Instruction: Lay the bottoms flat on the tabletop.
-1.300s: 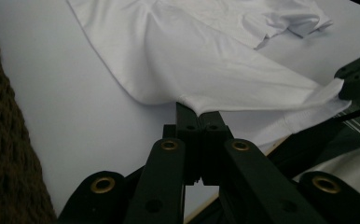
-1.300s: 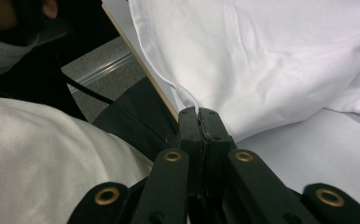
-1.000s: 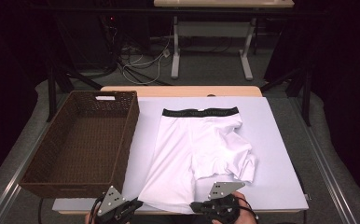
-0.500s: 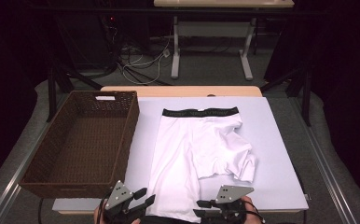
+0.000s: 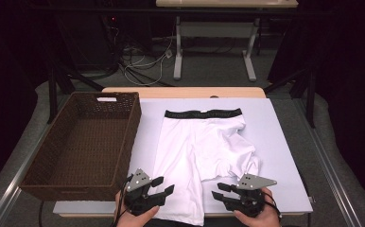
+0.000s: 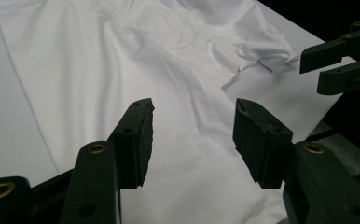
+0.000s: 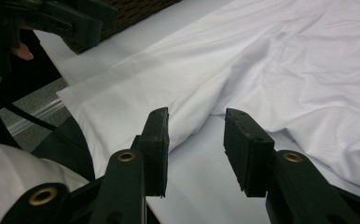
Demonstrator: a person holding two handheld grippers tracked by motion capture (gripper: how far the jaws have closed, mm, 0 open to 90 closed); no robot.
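Note:
White shorts [image 5: 199, 146] with a black waistband lie flat on a pale mat [image 5: 280, 142], and the left leg reaches over the table's front edge. My left gripper [image 5: 164, 185] hovers at that leg's left side. Its jaws have just been opening and stand apart over the cloth [image 6: 122, 60], with nothing pressed between them. My right gripper [image 5: 221, 190] sits near the crumpled right leg. Its jaws have also just been opening, and they stand apart above the mat by a fold of the shorts [image 7: 285, 56]. Left gripper [image 6: 194, 112] and right gripper [image 7: 197, 119] each show spread pads.
A brown wicker basket [image 5: 67, 189] stands along the mat's left side, with nothing in it. The right gripper [image 6: 336, 60] shows at the upper right of the left gripper view, and the left gripper [image 7: 71, 18] at the upper left of the right gripper view. Desk legs and cables lie beyond the table.
Both grippers' jaws have parted from shut. Both hands have shifted to the right along the table's front edge. The shorts lie as before.

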